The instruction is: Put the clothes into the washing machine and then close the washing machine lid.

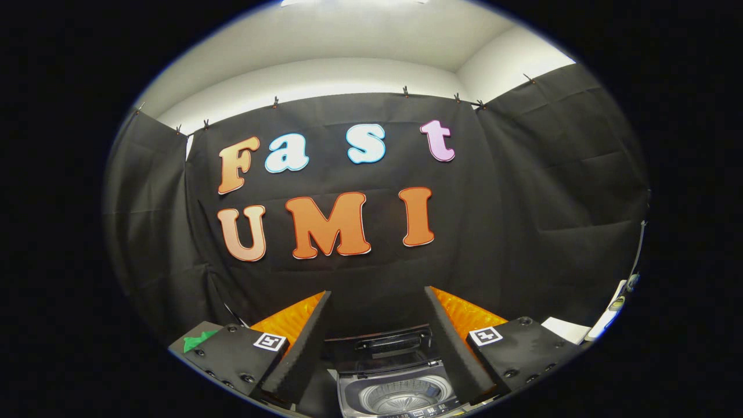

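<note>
The gripper [377,342] is closest to us. Its 2 fingers [299,348] are spread wide apart, and nothing is held between them. Each finger has a dark foam pad on the inside and an orange back.

Just past the fingers, low down in the gap between them, sits the washing machine [395,395]. Its lid [380,348] is up, leaning back behind the hole. You can see the round drum [400,396] inside, and it looks bare. So the machine is straight ahead of the gripper and below it.

A bit of green cloth [198,340] peeks out beside the left finger's mount. It may be some of the clothes, but too little shows to be sure. If so, the clothes lie off to the left, and the gripper has to swing that way and dip down to reach them.

Far behind it all hangs the black wall [522,232].
</note>
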{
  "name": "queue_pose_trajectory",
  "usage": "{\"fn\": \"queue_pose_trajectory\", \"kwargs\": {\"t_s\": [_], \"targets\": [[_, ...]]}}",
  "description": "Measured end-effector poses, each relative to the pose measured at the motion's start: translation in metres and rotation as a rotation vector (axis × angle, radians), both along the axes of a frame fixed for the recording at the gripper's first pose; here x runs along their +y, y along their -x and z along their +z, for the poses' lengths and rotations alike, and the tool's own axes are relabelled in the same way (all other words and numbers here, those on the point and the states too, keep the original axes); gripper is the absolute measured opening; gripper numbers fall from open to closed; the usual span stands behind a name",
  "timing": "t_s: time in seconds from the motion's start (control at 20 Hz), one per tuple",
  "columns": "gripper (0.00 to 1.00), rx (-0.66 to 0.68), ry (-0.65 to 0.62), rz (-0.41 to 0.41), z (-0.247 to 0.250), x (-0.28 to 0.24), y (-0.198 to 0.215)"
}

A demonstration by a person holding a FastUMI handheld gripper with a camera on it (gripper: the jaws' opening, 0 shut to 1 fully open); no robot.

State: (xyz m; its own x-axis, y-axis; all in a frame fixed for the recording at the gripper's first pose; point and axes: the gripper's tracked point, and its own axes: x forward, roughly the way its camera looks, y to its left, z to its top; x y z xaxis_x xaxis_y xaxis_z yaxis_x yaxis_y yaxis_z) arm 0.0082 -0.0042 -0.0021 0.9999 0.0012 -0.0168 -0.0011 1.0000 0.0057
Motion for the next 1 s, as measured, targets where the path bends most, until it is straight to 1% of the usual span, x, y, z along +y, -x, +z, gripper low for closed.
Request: {"fn": "queue_pose_trajectory", "kwargs": {"t_s": [0.4,0.6,0.8,1.0], "targets": [[0.99,0.01,0.004,-0.011,-0.004,0.0,-0.001],[0.99,0.037,0.017,-0.003,-0.013,0.013,-0.004],[0.99,0.081,0.011,0.046,-0.031,0.049,-0.009],[0.99,0.151,0.014,0.133,-0.061,0.104,-0.012]]}}
